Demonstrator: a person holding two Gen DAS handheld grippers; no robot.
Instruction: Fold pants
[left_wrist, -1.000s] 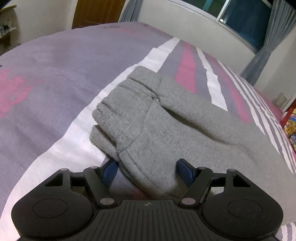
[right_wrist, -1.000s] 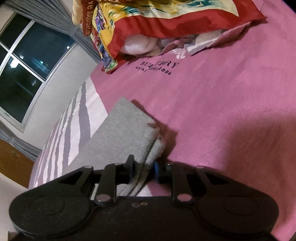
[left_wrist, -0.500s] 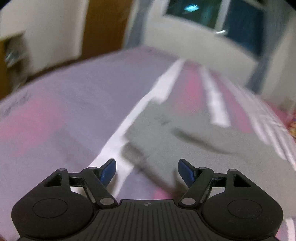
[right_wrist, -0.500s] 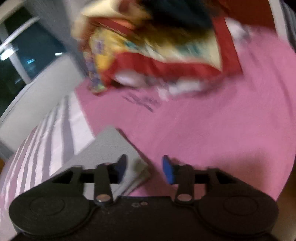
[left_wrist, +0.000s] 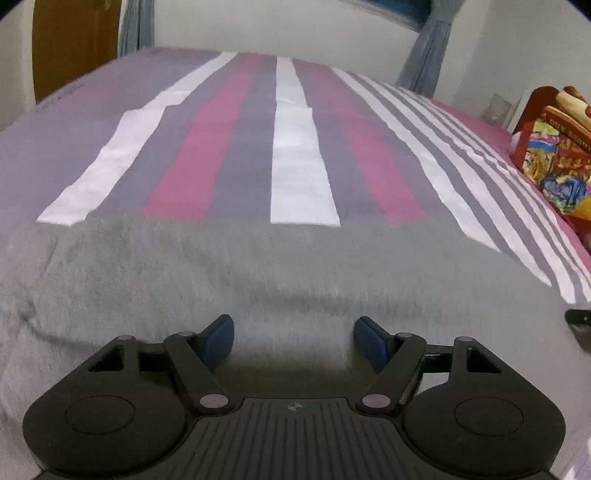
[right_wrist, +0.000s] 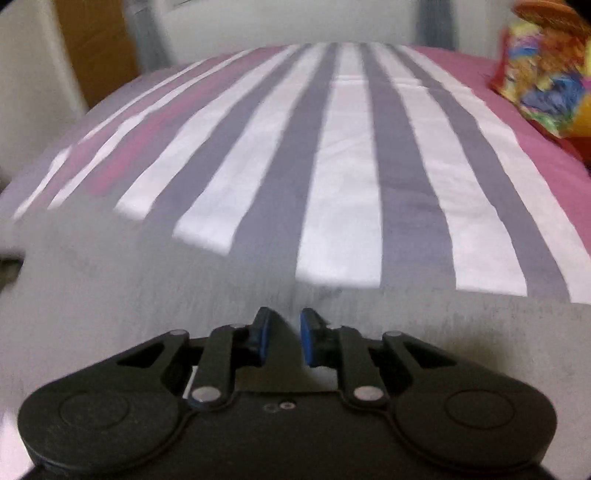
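Observation:
The grey pants (left_wrist: 258, 266) lie flat across the striped bed, and their far edge runs from side to side in both views. My left gripper (left_wrist: 293, 338) hangs low over the near part of the cloth. It is open, and its blue pads (left_wrist: 221, 338) stand wide apart on either side of a low hump of fabric. In the right wrist view the pants (right_wrist: 147, 277) fill the blurred lower half. The right gripper's (right_wrist: 286, 332) jaws are closing, and a narrow ridge of grey cloth sits between the pads (right_wrist: 308, 336).
The bed cover (left_wrist: 295, 147) has pink, white and grey stripes that run away towards the far wall. A bright patterned pillow (left_wrist: 554, 162) lies at the right edge. At the back left stands a brown door (left_wrist: 74, 44). A dark piece of the other gripper (left_wrist: 578, 325) shows at the right edge.
Both grippers left the ends of the pants and swung in over the middle, facing the far wall. The right let go of the leg end, opened, then closed to a narrow gap.

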